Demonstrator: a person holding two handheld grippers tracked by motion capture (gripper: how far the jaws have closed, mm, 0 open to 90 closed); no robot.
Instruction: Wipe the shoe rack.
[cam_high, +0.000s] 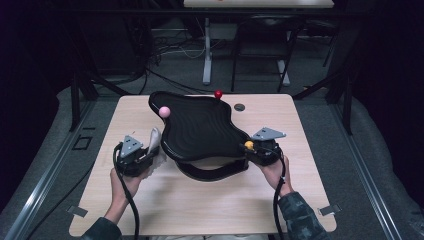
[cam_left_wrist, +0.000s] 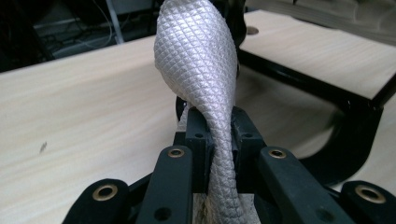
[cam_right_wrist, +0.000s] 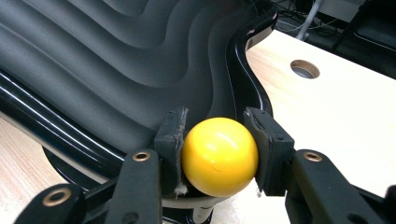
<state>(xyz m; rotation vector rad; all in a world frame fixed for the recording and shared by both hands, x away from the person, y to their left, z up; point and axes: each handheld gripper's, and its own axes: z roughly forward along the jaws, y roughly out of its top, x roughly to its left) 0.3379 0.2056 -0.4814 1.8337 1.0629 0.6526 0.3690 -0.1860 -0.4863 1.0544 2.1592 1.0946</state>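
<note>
A black wavy tray (cam_high: 200, 127) on a curved stand sits mid-table. My right gripper (cam_high: 251, 146) is shut on a yellow ball (cam_high: 248, 145) at the tray's near right rim; in the right gripper view the yellow ball (cam_right_wrist: 219, 156) is pinched between both pads (cam_right_wrist: 170, 140) over the tray's ridged surface (cam_right_wrist: 116, 60). My left gripper (cam_high: 150, 147) is shut on a silvery quilted cloth (cam_high: 154, 139), left of the tray. The cloth (cam_left_wrist: 201, 65) stands up twisted from the jaws. A pink ball (cam_high: 164, 111) rests at the tray's far left rim, a red ball (cam_high: 218, 94) at its far edge.
A round cable hole (cam_high: 239, 107) lies in the wooden tabletop (cam_high: 200, 200) right of the tray's far end. A person's hands hold both grippers near the front. Dark frame posts and a desk leg stand beyond the table.
</note>
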